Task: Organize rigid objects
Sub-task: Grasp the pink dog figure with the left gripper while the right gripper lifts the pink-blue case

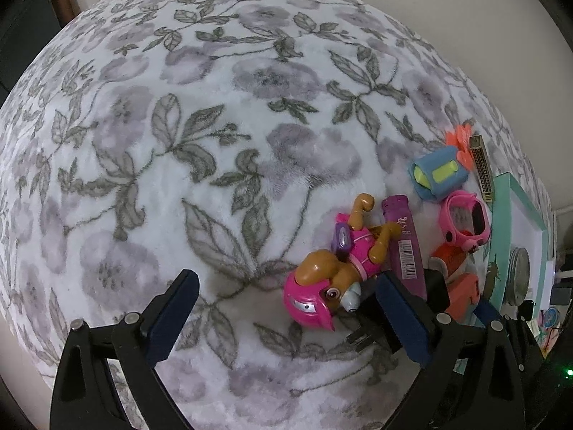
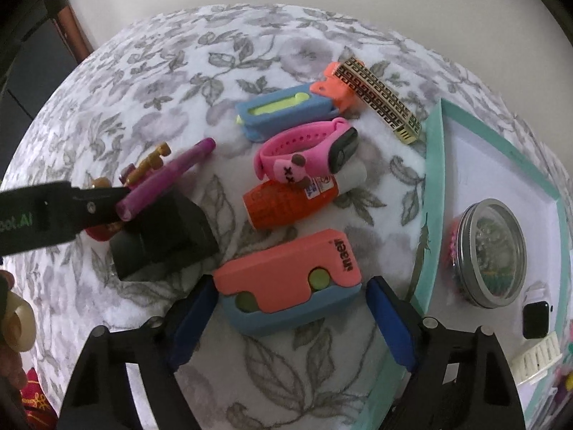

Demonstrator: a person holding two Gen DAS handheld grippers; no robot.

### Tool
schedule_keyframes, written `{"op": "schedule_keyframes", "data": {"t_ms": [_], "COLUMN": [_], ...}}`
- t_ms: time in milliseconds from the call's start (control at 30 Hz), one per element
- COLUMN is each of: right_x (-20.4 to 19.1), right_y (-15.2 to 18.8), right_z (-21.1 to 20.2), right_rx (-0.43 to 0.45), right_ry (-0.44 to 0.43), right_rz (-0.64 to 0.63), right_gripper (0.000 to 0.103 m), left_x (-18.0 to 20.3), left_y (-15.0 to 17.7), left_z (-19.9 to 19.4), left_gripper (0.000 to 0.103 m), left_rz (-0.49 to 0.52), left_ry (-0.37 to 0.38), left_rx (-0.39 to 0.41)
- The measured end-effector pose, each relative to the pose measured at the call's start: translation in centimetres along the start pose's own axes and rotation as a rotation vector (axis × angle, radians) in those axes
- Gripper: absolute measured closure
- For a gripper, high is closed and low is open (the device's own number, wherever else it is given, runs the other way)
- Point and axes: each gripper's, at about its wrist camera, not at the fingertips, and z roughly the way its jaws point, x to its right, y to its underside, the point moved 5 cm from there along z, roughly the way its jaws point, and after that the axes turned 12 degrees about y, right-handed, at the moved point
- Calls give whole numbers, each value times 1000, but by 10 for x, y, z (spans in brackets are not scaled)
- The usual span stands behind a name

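Note:
My right gripper (image 2: 292, 317) is open, its blue pads either side of a coral-and-blue case (image 2: 290, 286) lying on the floral blanket. Beyond it lie an orange bottle (image 2: 286, 202), a pink watch (image 2: 308, 150), a blue-and-yellow case (image 2: 283, 109), an orange clip (image 2: 335, 87) and a patterned bar (image 2: 385, 98). My left gripper (image 1: 283, 319) is open and empty, close to a pink toy dog (image 1: 333, 279), which lies by a purple tube (image 1: 406, 243). A black block (image 2: 164, 240) sits beside them.
A teal-rimmed white tray (image 2: 431, 193) at the right holds a round tin (image 2: 492, 252), a dark smartwatch (image 2: 537, 317) and small items. The left gripper's body (image 2: 53, 215) reaches in from the left in the right wrist view. A pale wall stands behind the blanket.

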Motion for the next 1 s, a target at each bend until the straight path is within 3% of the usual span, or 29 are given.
{"op": "schedule_keyframes", "data": {"t_ms": [100,367,433,500,833,1000], "right_x": [0,-4,-3,-2,3,11], "right_y": [0,1,2,2,2,-1], "right_z": [0,1,1,1,0,-8], "right_rx": [14,20,22,22,-5,-7], "right_ry": [7,10,11,10,6,-2], "right_rz": [3,14,15,21,39,56], "right_gripper": [16,20,21,23,27,27], "left_x": [-1,10,10,10,1,3], "left_y": [2,7,7,7,0,-11], "left_z": [-2,7,5,4,-19,-43], "left_gripper": [10,43,55,61,61,61], "left_rz": [-9,15,12,4,-29,-28], "left_ry": [16,35,30,38,83,115], "left_rx": [-1,-27,-18,-11,41,123]}}
